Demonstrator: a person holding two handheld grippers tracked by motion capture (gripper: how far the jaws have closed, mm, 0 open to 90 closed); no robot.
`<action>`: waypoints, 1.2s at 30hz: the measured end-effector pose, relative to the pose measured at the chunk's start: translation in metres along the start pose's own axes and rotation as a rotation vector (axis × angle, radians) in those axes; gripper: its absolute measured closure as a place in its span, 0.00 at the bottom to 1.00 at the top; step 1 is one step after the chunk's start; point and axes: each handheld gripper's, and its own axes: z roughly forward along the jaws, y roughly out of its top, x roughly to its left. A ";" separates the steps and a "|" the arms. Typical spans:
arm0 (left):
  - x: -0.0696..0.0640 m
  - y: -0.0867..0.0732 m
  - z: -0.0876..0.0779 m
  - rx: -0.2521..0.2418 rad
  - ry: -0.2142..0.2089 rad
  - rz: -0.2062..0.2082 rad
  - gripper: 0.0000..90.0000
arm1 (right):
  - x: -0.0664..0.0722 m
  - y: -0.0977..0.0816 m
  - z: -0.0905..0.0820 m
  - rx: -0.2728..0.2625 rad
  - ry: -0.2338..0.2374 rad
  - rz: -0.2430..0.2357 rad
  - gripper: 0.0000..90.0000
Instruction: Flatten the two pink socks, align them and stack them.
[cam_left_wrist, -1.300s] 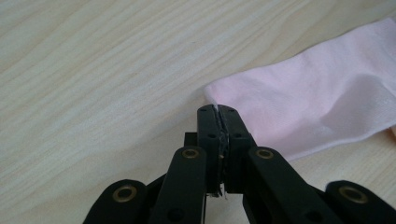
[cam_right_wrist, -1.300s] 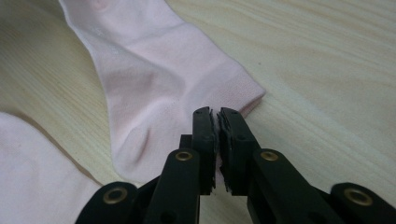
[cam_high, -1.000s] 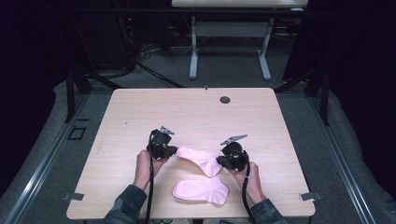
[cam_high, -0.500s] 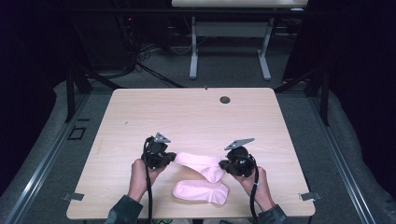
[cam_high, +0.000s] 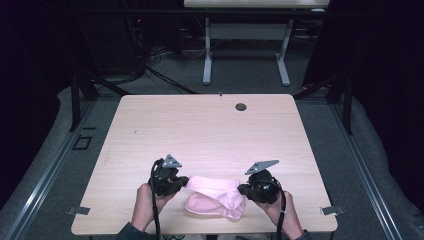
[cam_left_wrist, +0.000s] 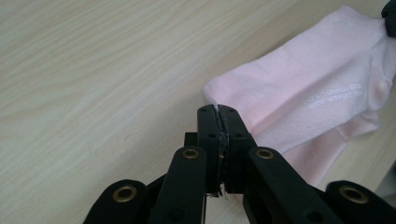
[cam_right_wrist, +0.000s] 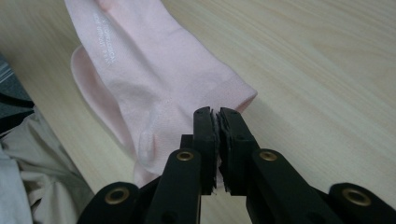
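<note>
A pink sock hangs stretched between my two grippers near the table's front edge. My left gripper is shut on its toe end, the fabric edge pinched between the jaws. At the sock's cuff end, my right gripper is shut on the fabric. White lettering runs along the held sock. A second pink sock lies flat on the table just beneath the held one, partly covered by it; its paler edge peeks out below.
A small dark round grommet sits near the table's far edge. Metal brackets stick out at the front corners. Another table's legs stand behind. The person's clothing is close under the right gripper.
Both grippers have carried the held sock toward the table's front edge. It now lies over the second sock instead of behind it.
</note>
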 end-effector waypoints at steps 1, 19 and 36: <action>-0.001 -0.001 0.000 0.003 0.001 0.004 0.98 | 0.001 -0.002 -0.001 0.006 0.005 -0.004 0.95; -0.013 -0.030 0.018 0.101 -0.031 0.013 0.98 | -0.002 -0.017 0.020 0.110 0.034 -0.002 0.94; -0.020 -0.044 0.023 0.078 0.056 0.015 0.63 | -0.006 -0.025 0.028 0.089 -0.023 -0.003 0.81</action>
